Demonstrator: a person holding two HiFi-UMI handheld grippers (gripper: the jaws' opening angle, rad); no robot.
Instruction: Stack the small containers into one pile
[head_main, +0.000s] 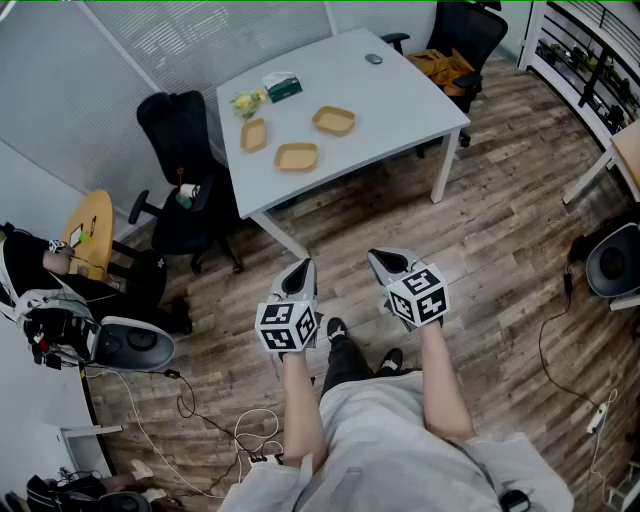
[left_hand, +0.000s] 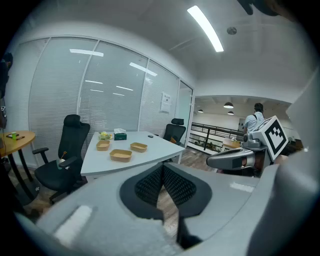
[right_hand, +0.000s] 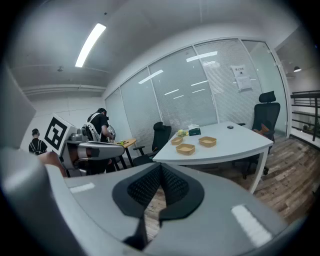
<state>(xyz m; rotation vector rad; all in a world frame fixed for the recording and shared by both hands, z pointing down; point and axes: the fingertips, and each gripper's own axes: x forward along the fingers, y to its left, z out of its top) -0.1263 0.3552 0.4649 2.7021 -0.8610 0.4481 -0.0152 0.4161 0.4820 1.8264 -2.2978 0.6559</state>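
Three small tan containers lie apart on the white table (head_main: 400, 110): one at the left (head_main: 254, 134), one in front (head_main: 297, 157) and one at the right (head_main: 334, 120). They also show in the left gripper view (left_hand: 120, 155) and the right gripper view (right_hand: 185, 148). My left gripper (head_main: 300, 268) and right gripper (head_main: 382, 262) hang side by side over the wooden floor, well short of the table. Both are shut with nothing between the pads. The left gripper's jaws (left_hand: 162, 167) and the right gripper's jaws (right_hand: 160, 167) meet at their tips.
A tissue box (head_main: 283, 87) and a yellow-green item (head_main: 246, 102) sit at the table's far left, a small dark object (head_main: 374, 58) near its far edge. Black chairs (head_main: 185, 165) stand left and behind. Cables (head_main: 250, 430) lie on the floor. A person (right_hand: 100, 130) stands at left.
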